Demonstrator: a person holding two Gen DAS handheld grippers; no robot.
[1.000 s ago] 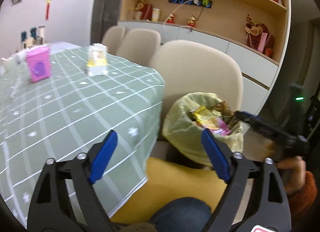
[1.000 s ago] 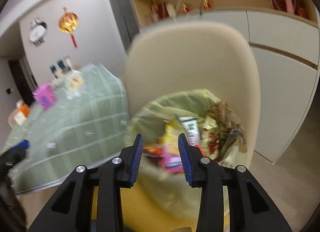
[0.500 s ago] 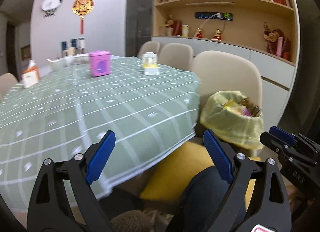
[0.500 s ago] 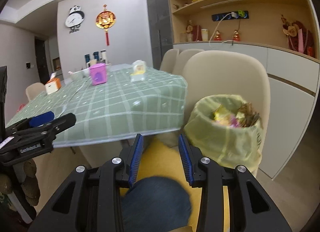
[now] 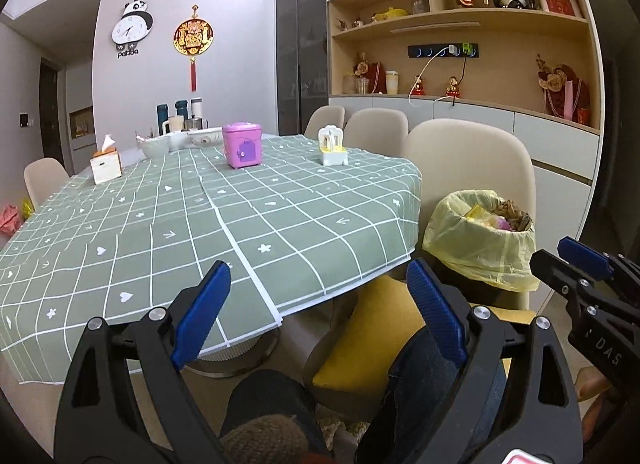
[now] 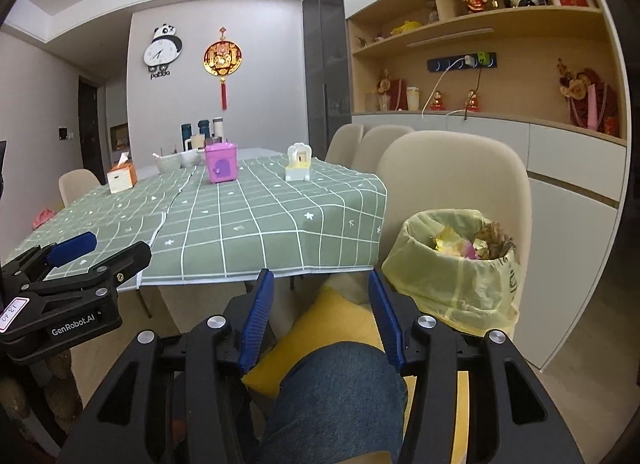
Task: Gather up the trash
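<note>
Yellow-lined trash bin (image 5: 482, 242) stands full beside the bench (image 5: 224, 216), both tongs empty.

Landmark is the trash bin: it sits on the seat of a beige chair (image 6: 452, 180), wrappers (image 6: 472, 243) heaped at its rim, with the green checked bench just to its left. On the bench, well apart from the bin, stand a pink box (image 5: 241, 144), a white-and-yellow toy (image 5: 332, 145) and a tissue box (image 5: 105, 164). A yellow cushion (image 6: 328, 328) lies below the bin, beside a denim knee (image 6: 340, 392). Left tongs (image 5: 316, 316) are spread wide, nothing between the blue pads (image 5: 200, 316); right tongs (image 6: 322, 318) are released too, gap narrower, holding nothing, low and left of the bin.
</note>
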